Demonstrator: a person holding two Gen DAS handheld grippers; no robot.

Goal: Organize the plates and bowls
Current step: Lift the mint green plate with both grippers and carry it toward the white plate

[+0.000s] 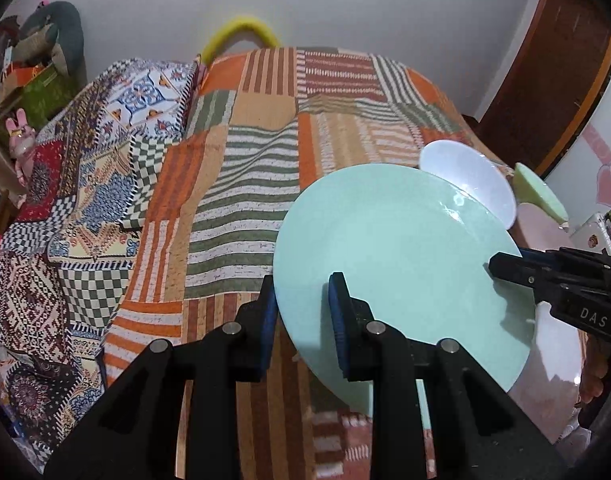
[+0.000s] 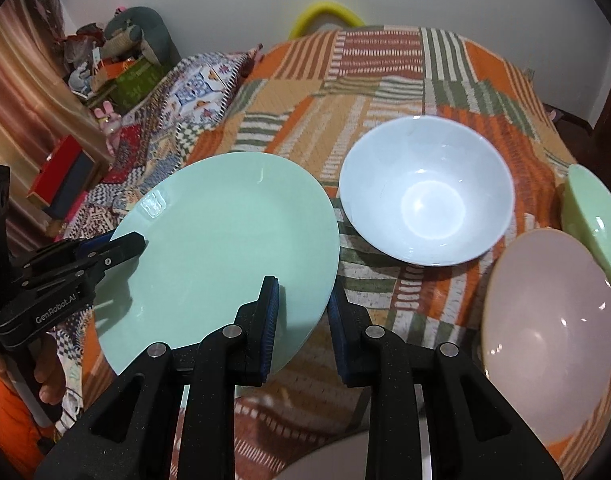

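A mint green plate (image 1: 393,248) (image 2: 225,240) hangs tilted above the patchwork bedspread, held from two sides. My left gripper (image 1: 303,280) (image 2: 139,242) is shut on its left rim. My right gripper (image 2: 301,288) (image 1: 495,266) is shut on the opposite rim. Behind the plate a white bowl (image 2: 425,192) (image 1: 469,176) sits on the bed. A pink bowl (image 2: 545,320) (image 1: 557,372) lies to the right, and a pale green bowl (image 2: 593,216) (image 1: 539,190) behind it. The plate partly covers the white bowl in the left wrist view.
The striped bedspread (image 1: 245,184) stretches left and back toward a patterned pillow (image 1: 145,100). Clutter and soft toys (image 2: 117,52) line the far left wall. A pale dish rim (image 2: 337,464) shows at the bottom edge. A hand with an orange sleeve (image 2: 45,384) holds the left tool.
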